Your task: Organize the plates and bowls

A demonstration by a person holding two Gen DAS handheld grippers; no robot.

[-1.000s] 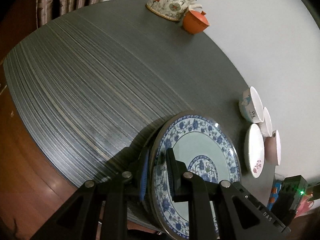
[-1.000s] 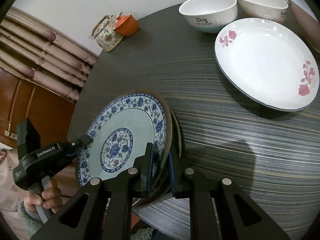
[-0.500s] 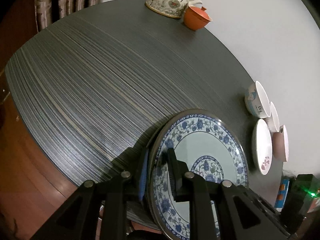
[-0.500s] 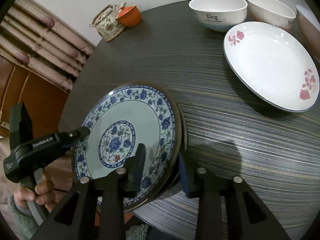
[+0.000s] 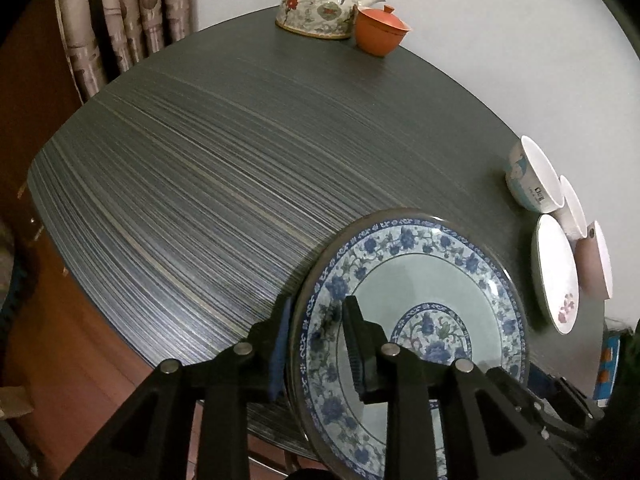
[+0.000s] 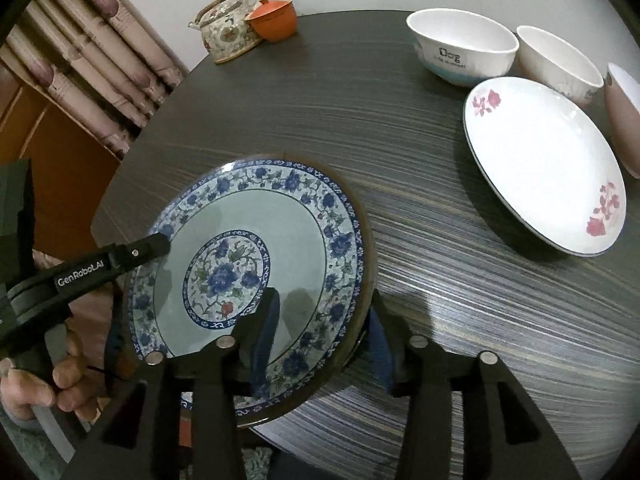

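A blue floral plate (image 5: 420, 292) (image 6: 256, 236) is held at the near edge of the dark round table (image 5: 240, 152). My left gripper (image 5: 316, 340) is shut on its rim, one finger above and one below; it also shows in the right wrist view (image 6: 156, 244). My right gripper (image 6: 324, 336) is open, its fingers standing wide on either side of the plate's near rim. A white plate with red flowers (image 6: 544, 160) (image 5: 554, 272) lies at the right, with a white "Dog" bowl (image 6: 464, 46), a second white bowl (image 6: 560, 64) and a pink bowl (image 6: 624, 116) behind it.
A floral teapot (image 5: 320, 0) (image 6: 226, 28) and an orange lidded cup (image 5: 380, 32) (image 6: 276, 20) stand at the table's far edge by the wall. Curtains (image 6: 80, 52) hang at the left. The table's edge runs just under both grippers.
My right gripper has opened and let go of the plate's rim. The plate has tilted flatter and sits lower toward the table, still held by the left gripper.
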